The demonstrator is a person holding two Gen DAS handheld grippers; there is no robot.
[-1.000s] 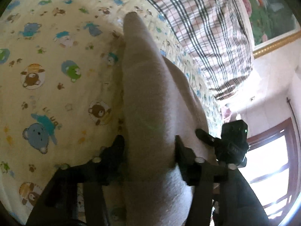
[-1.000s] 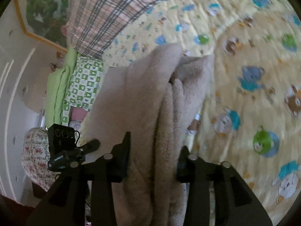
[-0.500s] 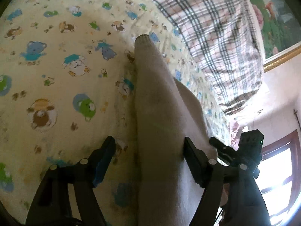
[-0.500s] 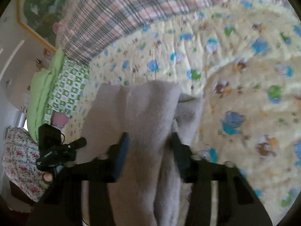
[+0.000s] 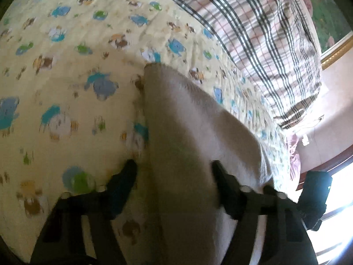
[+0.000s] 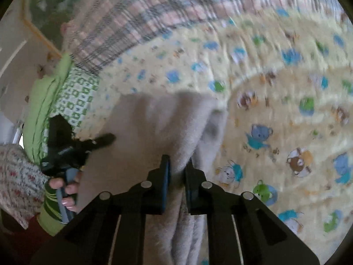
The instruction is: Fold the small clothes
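On a yellow bedspread (image 5: 66,84) printed with cartoon bears, a beige fleece garment (image 5: 187,143) lies stretched between two hand-held grippers. Seen from the right wrist, the fleece (image 6: 154,132) is bunched into a thick fold that runs up between the right gripper's (image 6: 177,167) jaws, which are closing and already press the cloth from both sides. Seen from the left wrist, the same garment passes lengthwise through the left gripper (image 5: 174,172), whose jaws are closing but stand apart; the fabric touches the right-hand finger, while a strip of bedspread shows beside the left-hand one, so no pinch is made there. The garment's far end tapers to a narrow tip resting on the bedspread. Beyond it, a plaid blanket (image 5: 253,33) covers the head of the bed, with a green checked cloth (image 6: 77,97) beside it. A person's hand (image 6: 66,187), in a green striped sleeve, holds the left gripper's handle at the edge of the right-wrist view. A gold-framed picture (image 5: 335,50) hangs on the wall.
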